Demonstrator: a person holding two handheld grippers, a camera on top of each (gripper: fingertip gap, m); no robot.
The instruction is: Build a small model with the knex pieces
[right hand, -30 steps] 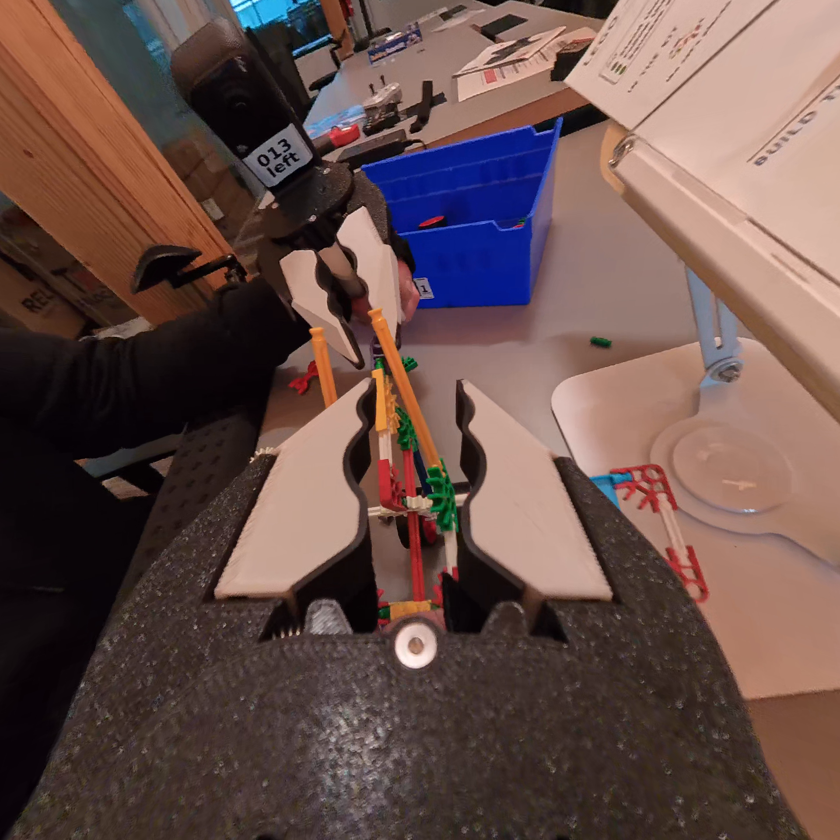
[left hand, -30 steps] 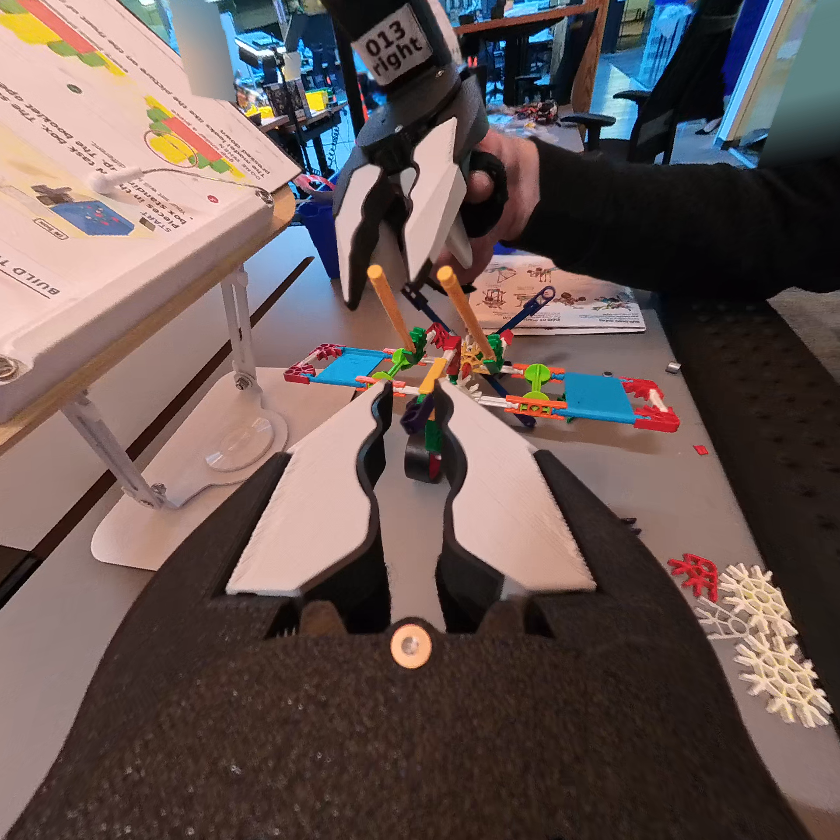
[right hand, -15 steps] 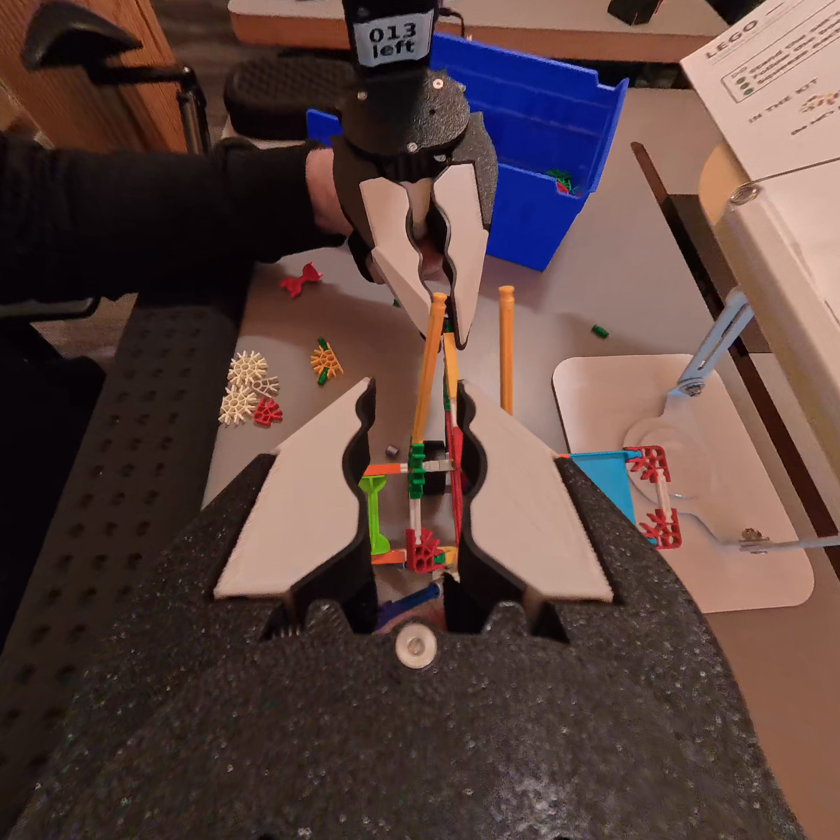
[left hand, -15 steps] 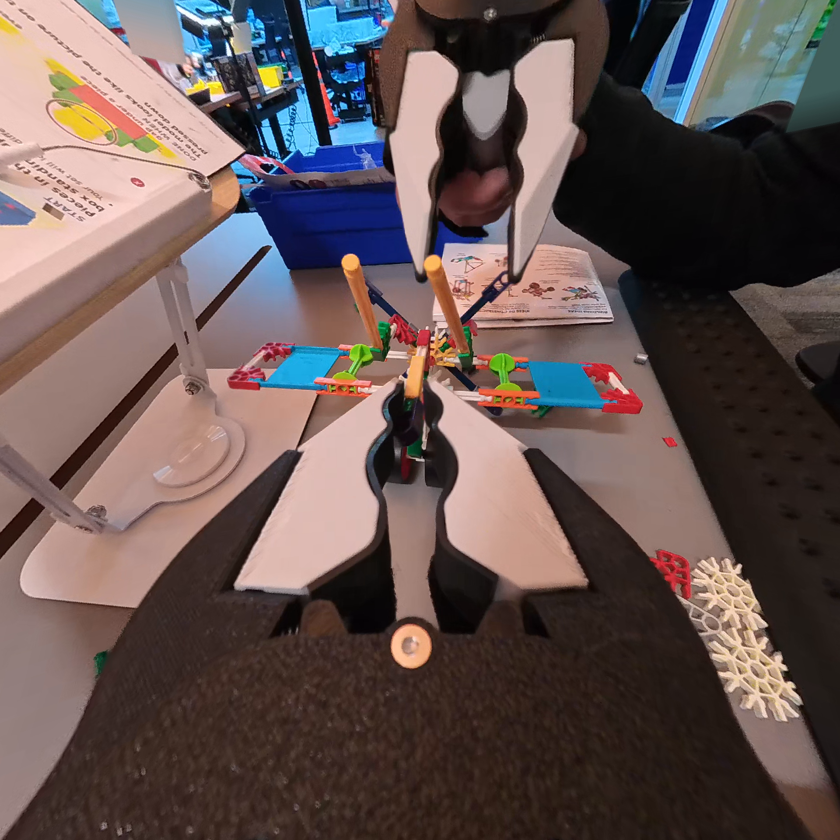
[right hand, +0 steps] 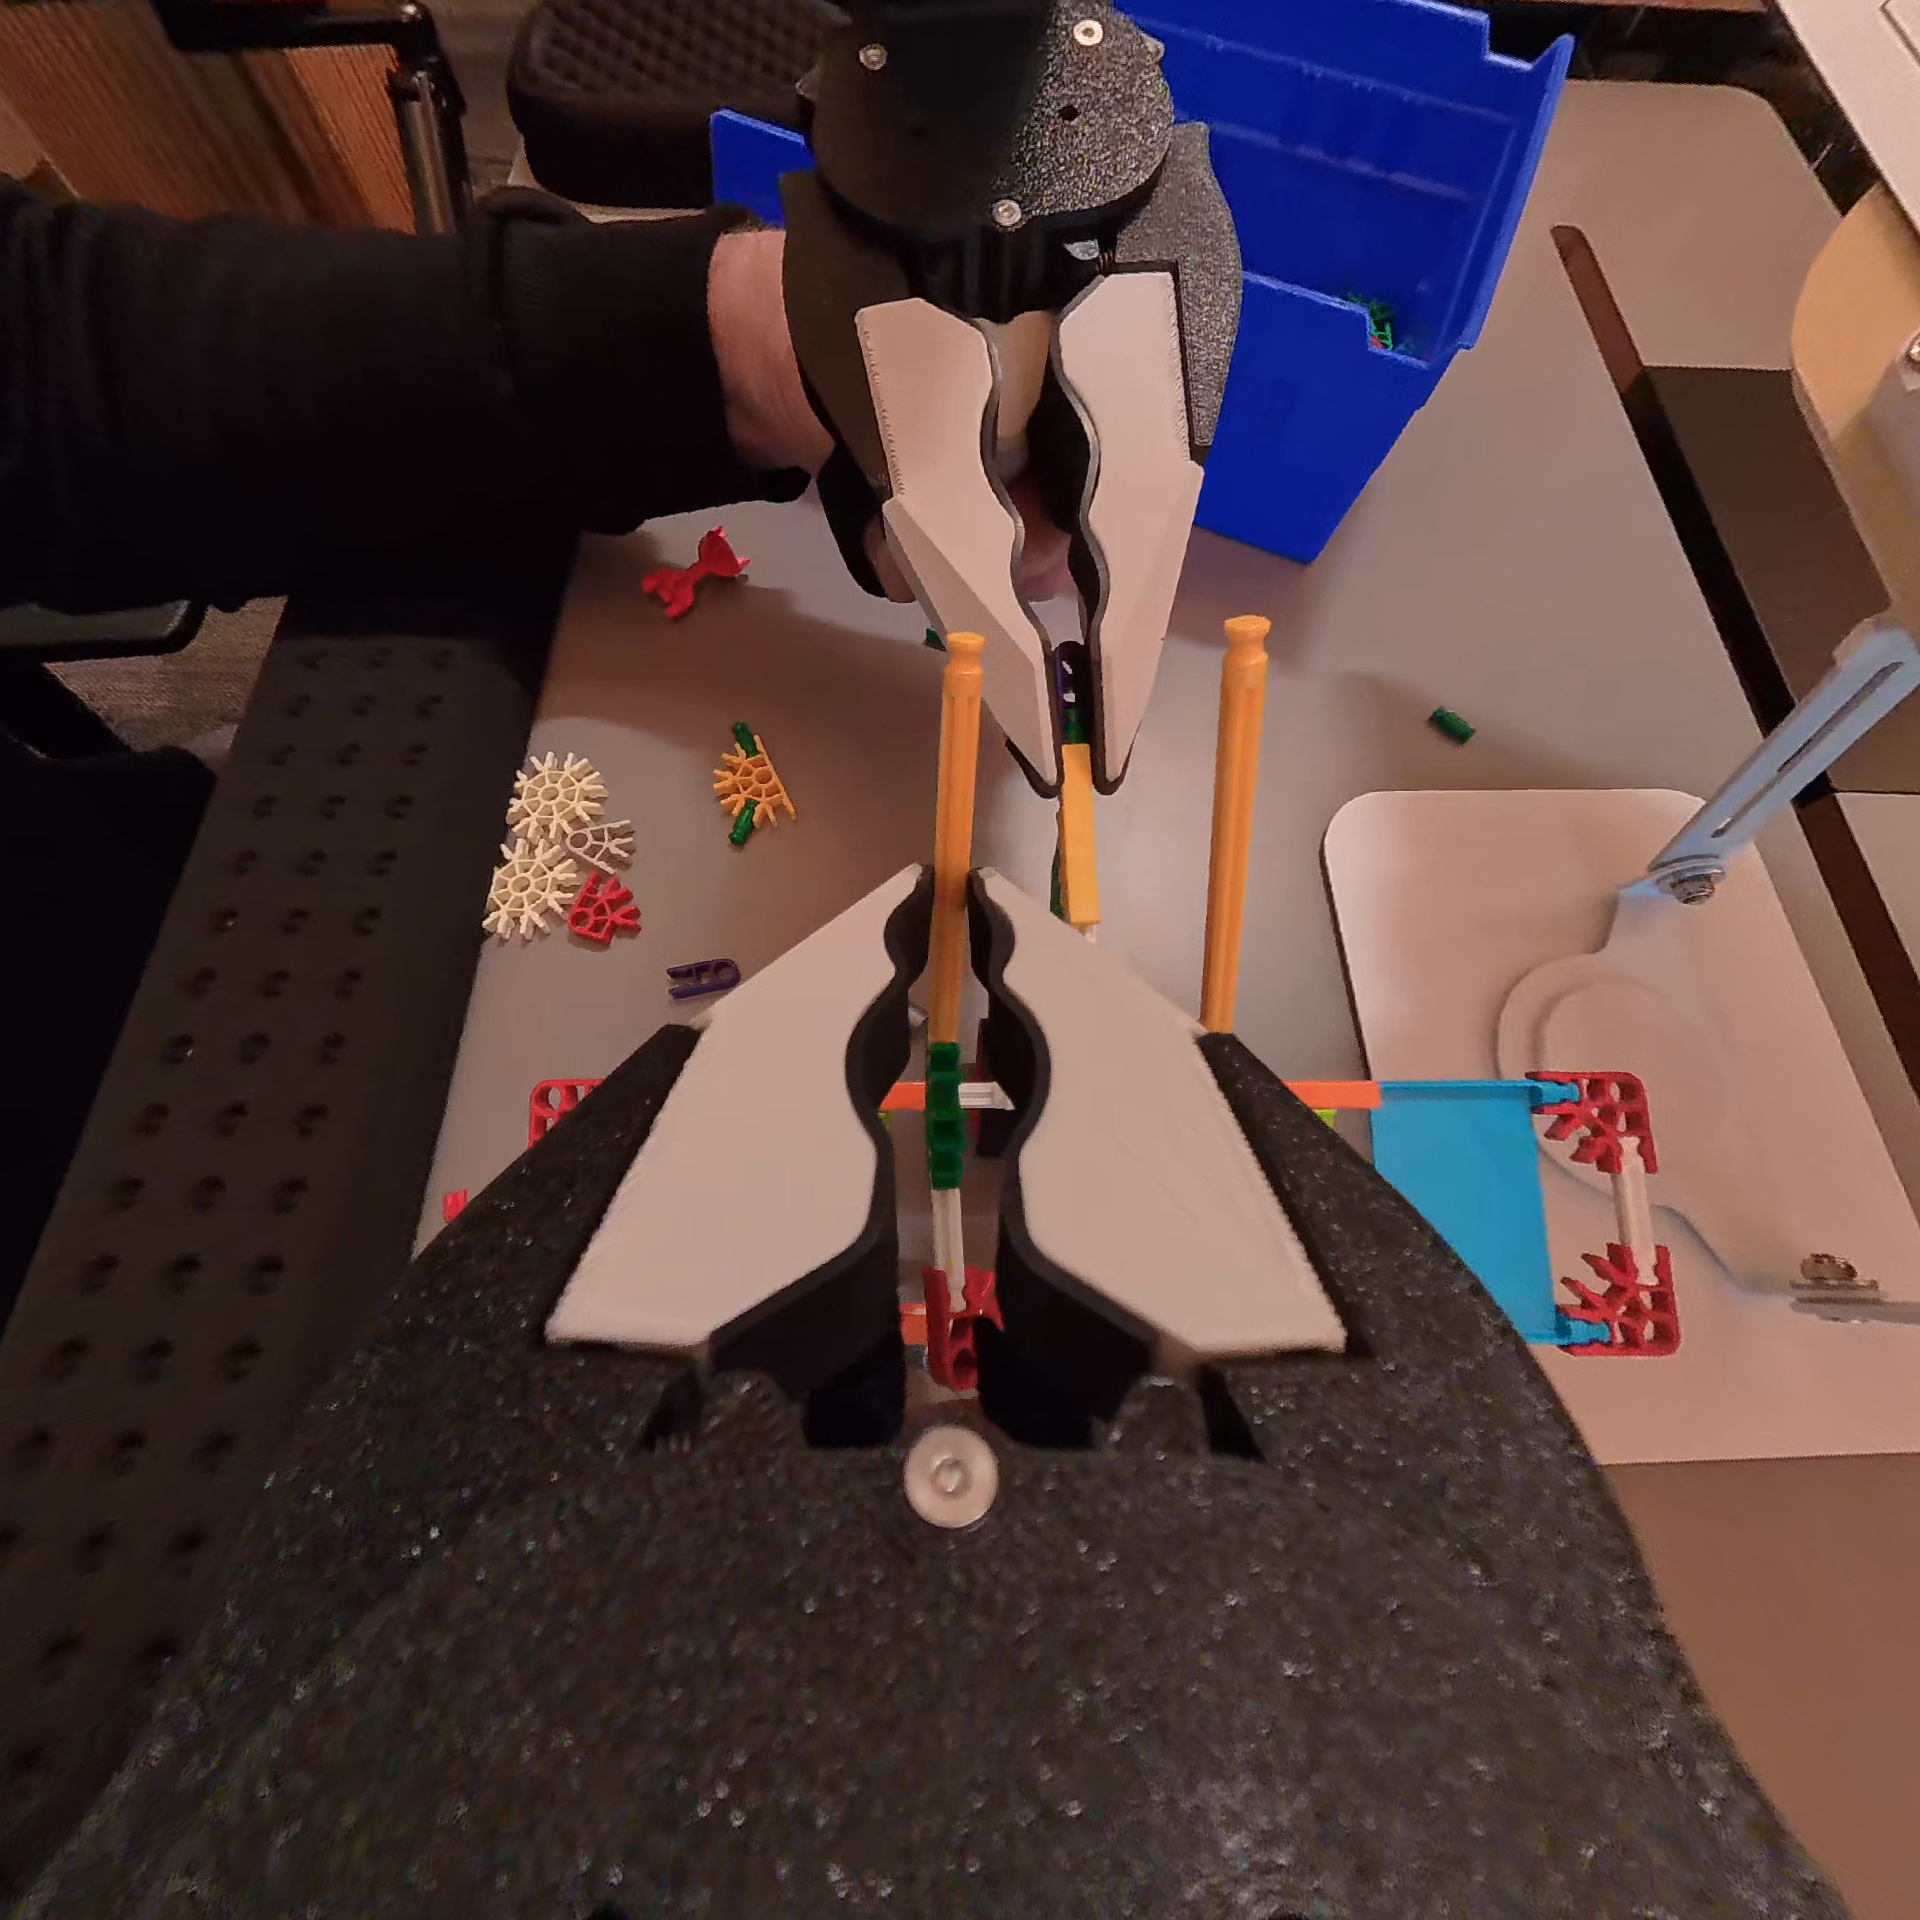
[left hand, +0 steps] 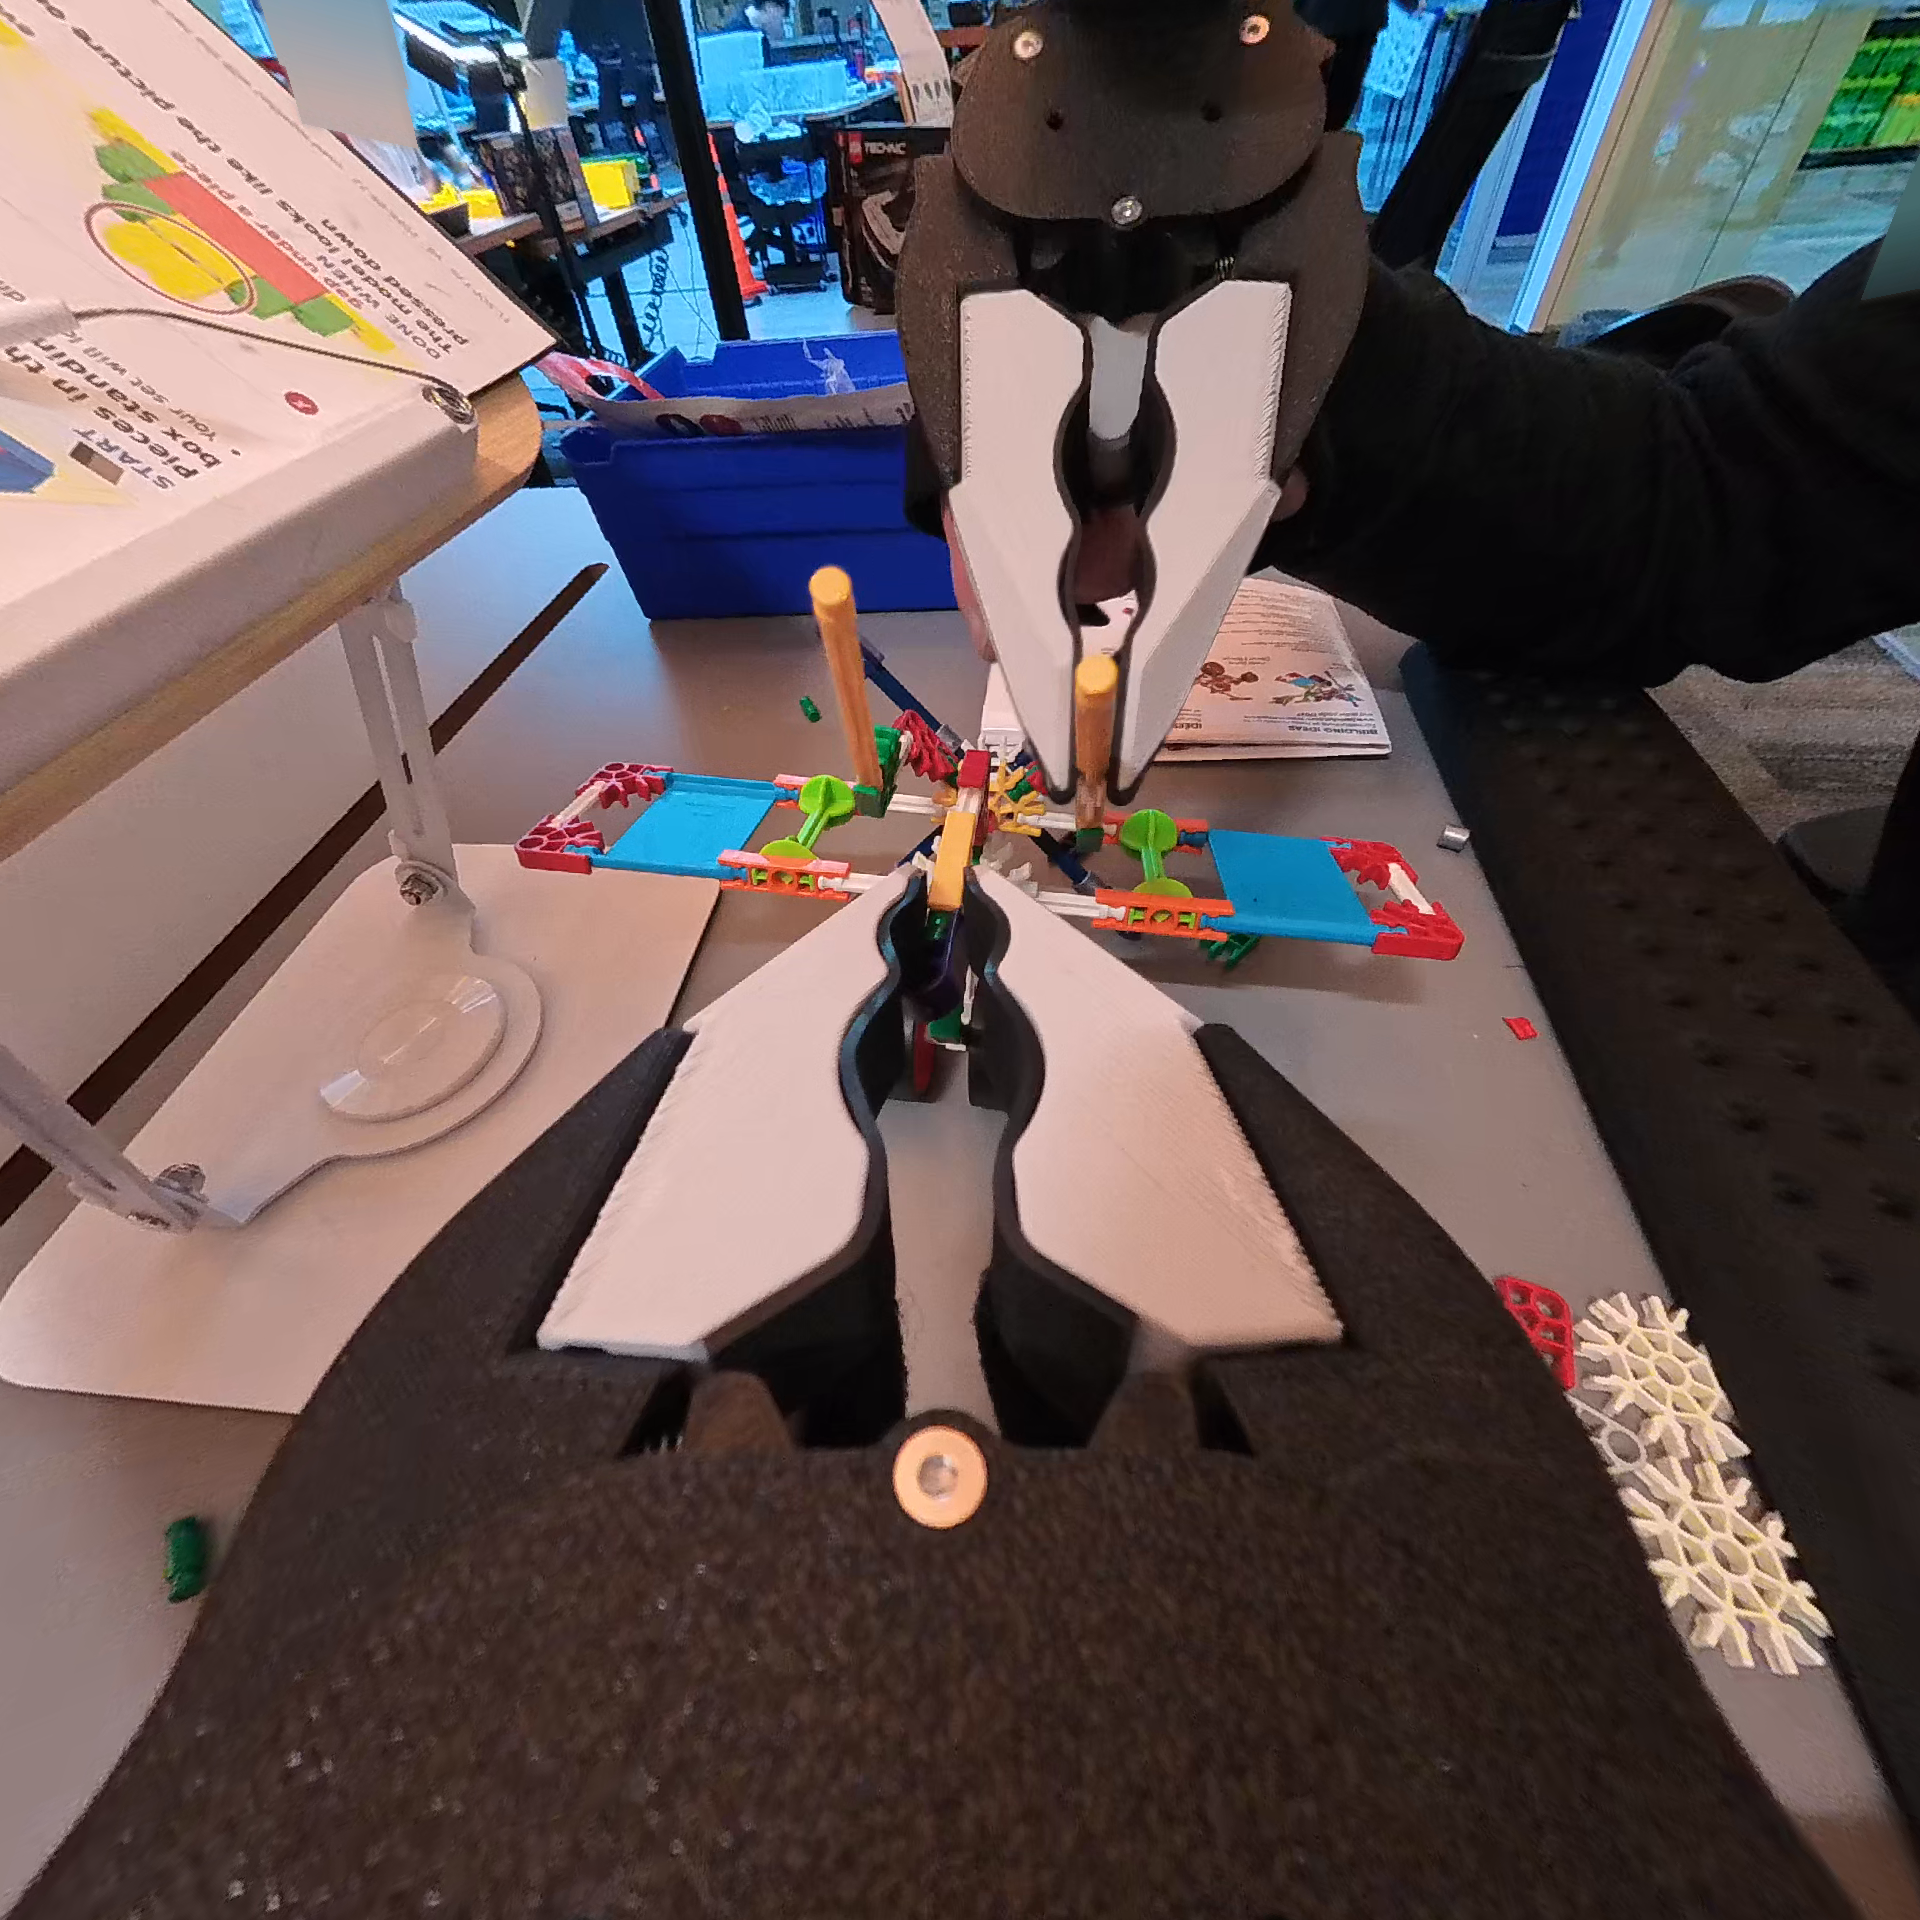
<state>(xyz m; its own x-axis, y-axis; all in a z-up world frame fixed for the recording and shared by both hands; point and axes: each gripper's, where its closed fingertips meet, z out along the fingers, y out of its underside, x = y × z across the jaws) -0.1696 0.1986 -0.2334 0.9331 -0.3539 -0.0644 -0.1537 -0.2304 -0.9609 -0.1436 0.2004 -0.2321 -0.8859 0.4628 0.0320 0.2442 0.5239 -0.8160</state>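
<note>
1. Two handheld grippers with white ridged fingers and black grainy foam bodies are meeting over a colourful plastic rod-and-connector model (left hand: 987, 831) lying on the grey table (left hand: 1351, 1091).
2. Left gripper (left hand: 951, 894) is pinching its fingers nearly together on the short yellow rod (left hand: 954, 868) at the near side of the model; purple and green connectors are showing in the scalloped gap behind the tips.
3. Right gripper (right hand: 948, 883) is clenching the tall orange ribbed rod (right hand: 954, 831) rising from the model, its tips almost touching around the shaft.
4. Second orange rod (right hand: 1234, 821), smooth-capped, is standing free on the far side of the model from the right gripper's grasp.
5. Flat blue panels (left hand: 1283, 888) framed by red lattice connectors are forming the model's two ends.
6. Cream snowflake-shaped connectors (left hand: 1694, 1496) are lying loose near the model beside a black perforated mat (left hand: 1714, 987).
7. Blue plastic bin (left hand: 748, 499) is sitting behind the model, and a white stand base (left hand: 343, 1039) is touching the model's end.
</note>
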